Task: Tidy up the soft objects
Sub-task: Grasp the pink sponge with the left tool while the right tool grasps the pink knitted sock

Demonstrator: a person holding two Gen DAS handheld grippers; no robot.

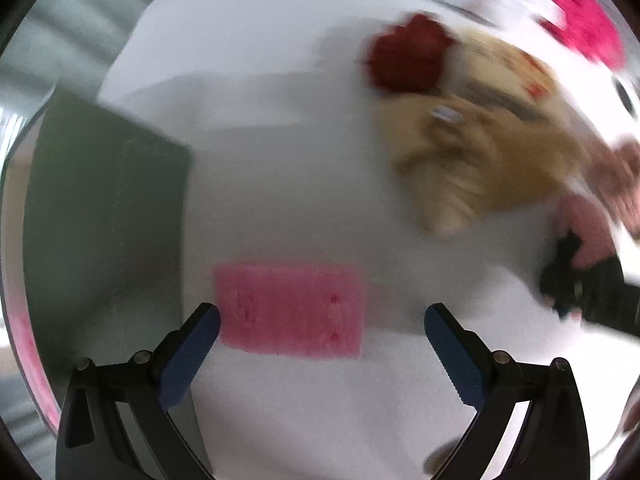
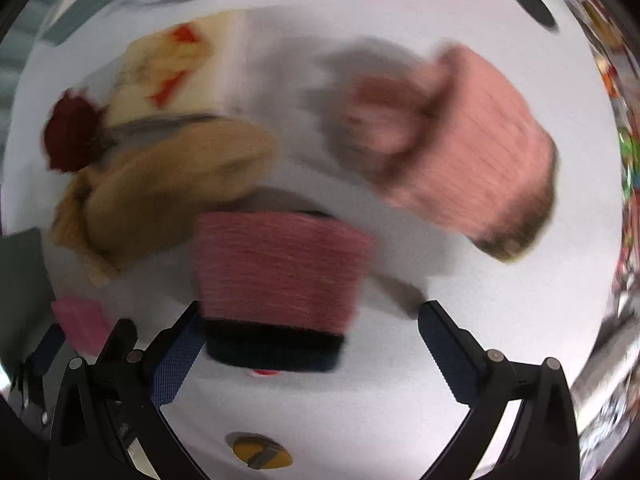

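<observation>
The left gripper (image 1: 322,322) is wide open and holds nothing. The pink sponge (image 1: 291,311) lies flat on the white table (image 1: 280,152), right between the jaws, at 12 o'clock. Its long side runs from 9 to 3 o'clock, across the gap. The right gripper (image 2: 308,320) is open too, with a pink knitted thing (image 2: 276,268) in front. The left one is nearer the sponge.

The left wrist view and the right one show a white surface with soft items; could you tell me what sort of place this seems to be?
Probably a household tabletop set up for sorting: a white table holds a pink rectangular foam sponge, a tan plush toy and a pink knitted piece with a dark band. The blur hides the room.
</observation>
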